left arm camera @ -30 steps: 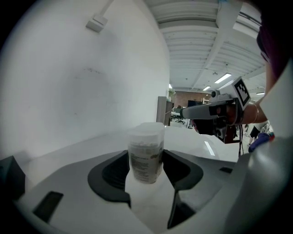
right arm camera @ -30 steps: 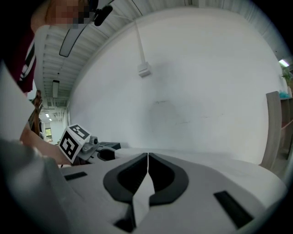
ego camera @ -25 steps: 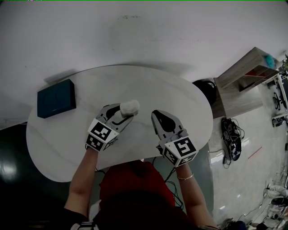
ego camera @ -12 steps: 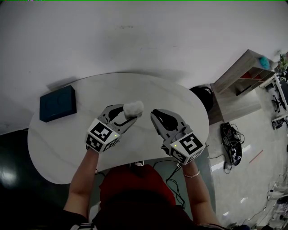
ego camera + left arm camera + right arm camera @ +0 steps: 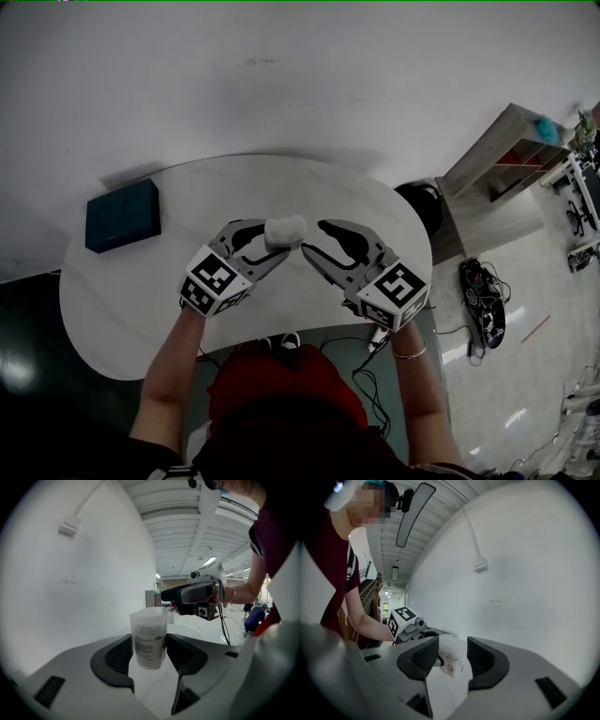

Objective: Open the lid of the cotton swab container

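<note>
Clamping the translucent cylindrical plastic cotton swab container (image 5: 148, 639) in my left gripper (image 5: 265, 244); my right gripper (image 5: 313, 240) has just been opening its jaws, with the container's end loose between them.

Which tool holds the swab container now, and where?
Left tool grips the container by its labelled body. Right tool, jaws just opened, flanks its other end, not pressing.

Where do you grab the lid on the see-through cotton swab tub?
I'd pinch the round lid by its sides, coming level from the person's right; the left gripper clamps the clear plastic cotton swab tub lower down, leaving its top free.
</note>
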